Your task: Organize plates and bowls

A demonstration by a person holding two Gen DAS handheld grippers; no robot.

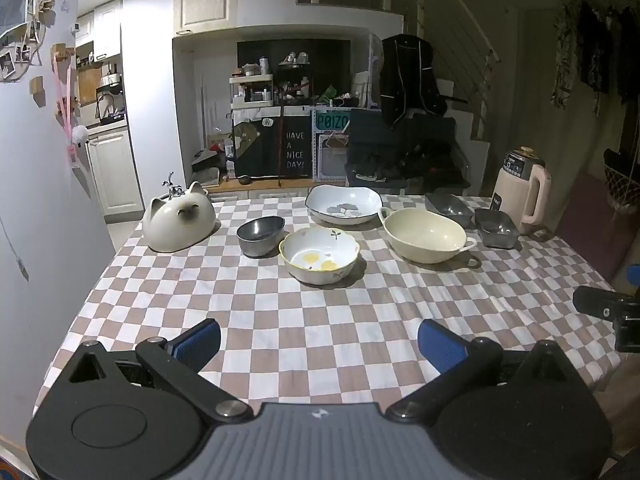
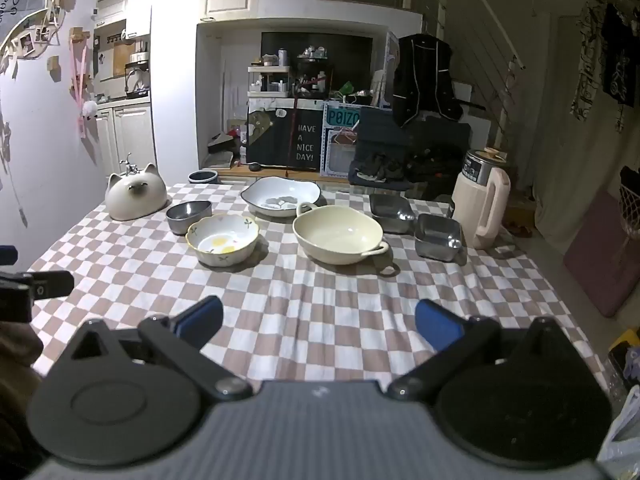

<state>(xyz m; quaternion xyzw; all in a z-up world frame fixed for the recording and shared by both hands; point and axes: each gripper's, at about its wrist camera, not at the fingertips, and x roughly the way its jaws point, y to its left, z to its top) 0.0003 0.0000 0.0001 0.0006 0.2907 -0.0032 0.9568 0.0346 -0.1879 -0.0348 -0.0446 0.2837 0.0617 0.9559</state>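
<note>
A checkered desk [image 1: 320,320] is carrying dishes along its far half. A cat-shaped white pot [image 1: 180,222] is sitting far left, a cream two-handled bowl [image 1: 426,236] right of centre, a flowered bowl [image 1: 320,256] at centre, touching a grey bowl [image 1: 261,235]. Only the right view is showing a dark tub [image 2: 203,176] beyond the desk's far edge. The left gripper [image 1: 319,340] and right gripper [image 2: 319,318] are hovering empty, fingers spread wide.
</note>
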